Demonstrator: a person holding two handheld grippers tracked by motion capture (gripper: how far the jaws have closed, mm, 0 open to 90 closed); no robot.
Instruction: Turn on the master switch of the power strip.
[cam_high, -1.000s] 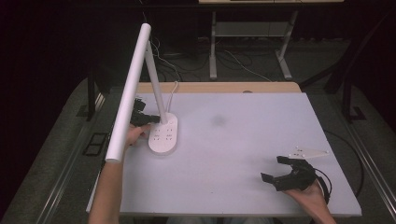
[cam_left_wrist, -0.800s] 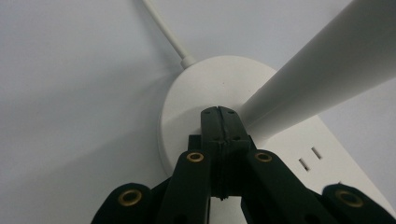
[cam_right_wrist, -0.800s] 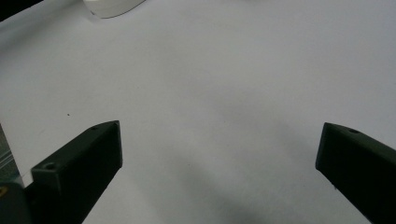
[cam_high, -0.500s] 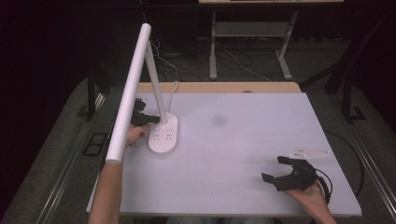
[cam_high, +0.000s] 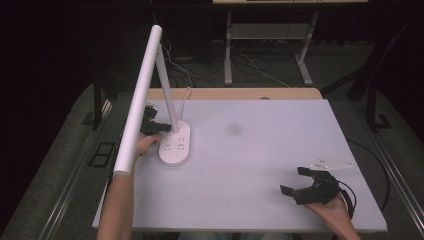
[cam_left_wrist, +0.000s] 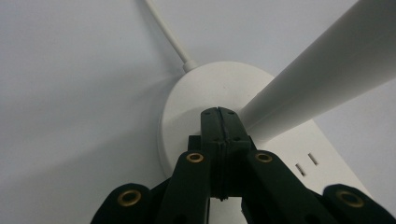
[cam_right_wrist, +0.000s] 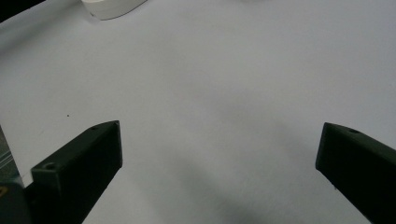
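- Left gripper (cam_high: 159, 128) at the lamp base (cam_high: 175, 144), near the table's left side. In the left gripper view the left gripper's (cam_left_wrist: 218, 112) jaws are pressed together with nothing between them, tips over the rear of the white oval base (cam_left_wrist: 187, 107).
- Lamp stem (cam_left_wrist: 327, 70) rises just to the right of the closed tips in that view, very near or touching; contact cannot be told. The thin white cord (cam_left_wrist: 168, 35) leaves the base beyond the tips.
- Slot-shaped marks (cam_left_wrist: 306, 163) on the base's top, to the right of and behind the jaw tips.
- High view: long white lamp head (cam_high: 140, 95) slants over the left hand (cam_high: 145, 145); stem (cam_high: 167, 90) leans up from the base.
- Right gripper (cam_high: 305, 182) well apart, near the right front of the white table (cam_high: 250, 165), jaws spread wide and empty. In the right gripper view the right gripper (cam_right_wrist: 219, 154) faces bare surface; base edge (cam_right_wrist: 112, 7) far ahead, up-left of the jaws.
- Grey plate (cam_high: 331, 163) sits atop the right gripper.
- Against the frames from one second and half a second ago: no visible shift. Both grippers, lamp and forearm (cam_high: 117, 210) sit in the same places.
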